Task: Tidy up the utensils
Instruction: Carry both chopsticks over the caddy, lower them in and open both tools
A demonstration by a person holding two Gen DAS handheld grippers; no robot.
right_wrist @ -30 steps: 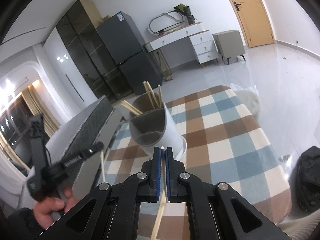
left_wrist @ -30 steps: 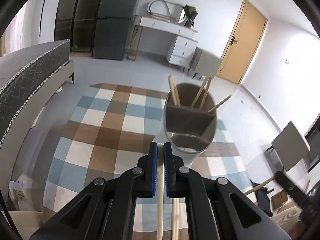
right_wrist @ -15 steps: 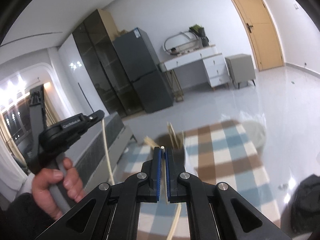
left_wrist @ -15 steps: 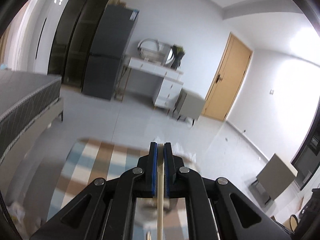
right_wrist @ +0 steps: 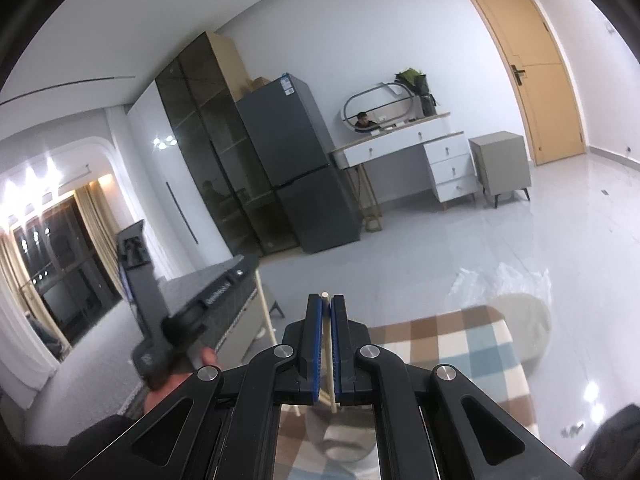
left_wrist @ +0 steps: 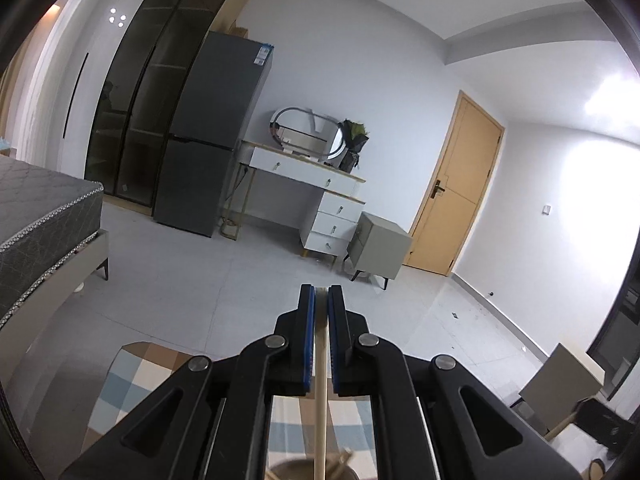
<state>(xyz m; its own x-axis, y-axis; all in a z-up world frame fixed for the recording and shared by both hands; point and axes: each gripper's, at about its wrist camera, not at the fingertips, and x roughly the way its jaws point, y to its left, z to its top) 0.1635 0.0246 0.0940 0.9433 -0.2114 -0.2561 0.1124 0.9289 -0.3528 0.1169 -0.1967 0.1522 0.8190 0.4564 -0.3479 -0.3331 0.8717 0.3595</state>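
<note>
Chopsticks fill both our hands: our left tool [left_wrist: 321, 294] is clamped tight on one wooden chopstick [left_wrist: 321, 400] that hangs down toward the holder [left_wrist: 308, 472] at the bottom edge. Our right tool [right_wrist: 325, 303] pinches a second chopstick [right_wrist: 329, 360], tip just past its pads, above the grey holder [right_wrist: 344, 440] on the checked rug [right_wrist: 460, 348].

The room has white walls [left_wrist: 360, 60] and a pale grey tiled floor [left_wrist: 256, 280]. A dark fridge [left_wrist: 212, 136] stands beside a glass-door cabinet [left_wrist: 136, 120]. A white dressing table [left_wrist: 316, 196] with an oval mirror [left_wrist: 308, 132] stands near a wooden door [left_wrist: 460, 196]. A checked rug [right_wrist: 460, 344] lies on the floor.
</note>
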